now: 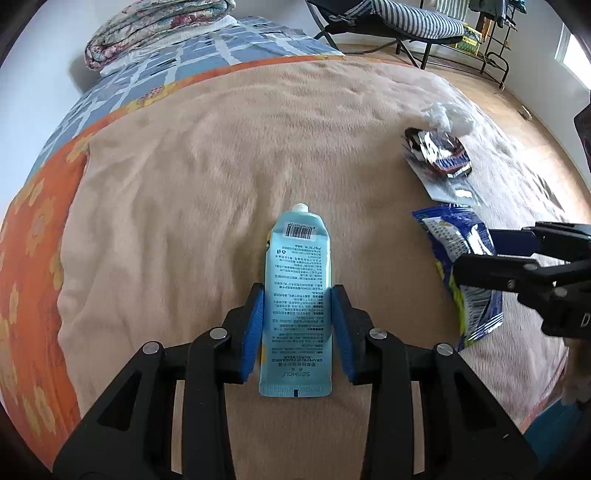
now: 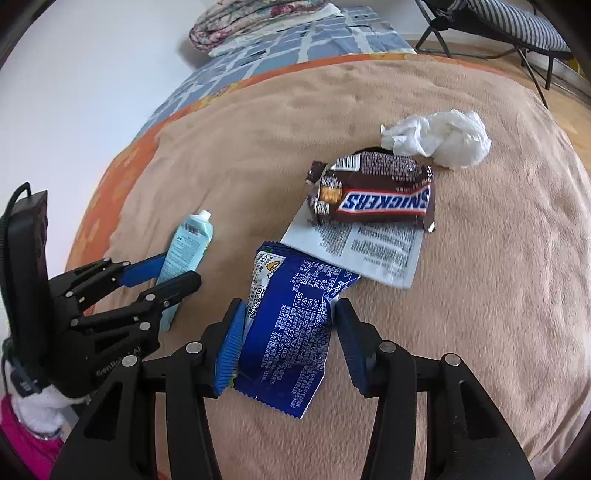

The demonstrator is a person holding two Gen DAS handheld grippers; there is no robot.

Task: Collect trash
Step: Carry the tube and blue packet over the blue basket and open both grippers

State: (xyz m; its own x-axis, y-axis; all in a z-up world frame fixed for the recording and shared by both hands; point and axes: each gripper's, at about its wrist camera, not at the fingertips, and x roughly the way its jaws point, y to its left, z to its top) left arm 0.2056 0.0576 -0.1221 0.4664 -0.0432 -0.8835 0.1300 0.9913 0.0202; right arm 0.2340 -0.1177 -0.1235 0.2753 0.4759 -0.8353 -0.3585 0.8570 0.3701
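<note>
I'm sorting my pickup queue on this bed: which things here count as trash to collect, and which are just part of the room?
Trash to collect:
- light blue tube, between the left tongs
- blue snack wrapper, between the right tongs
- Snickers wrapper
- printed paper
- crumpled tissue

Just lying about:
- beige blanket
- folded quilt
- striped chair

"SNICKERS" wrapper [image 2: 373, 192], "SEOMOU" tube [image 1: 297, 295]
</note>
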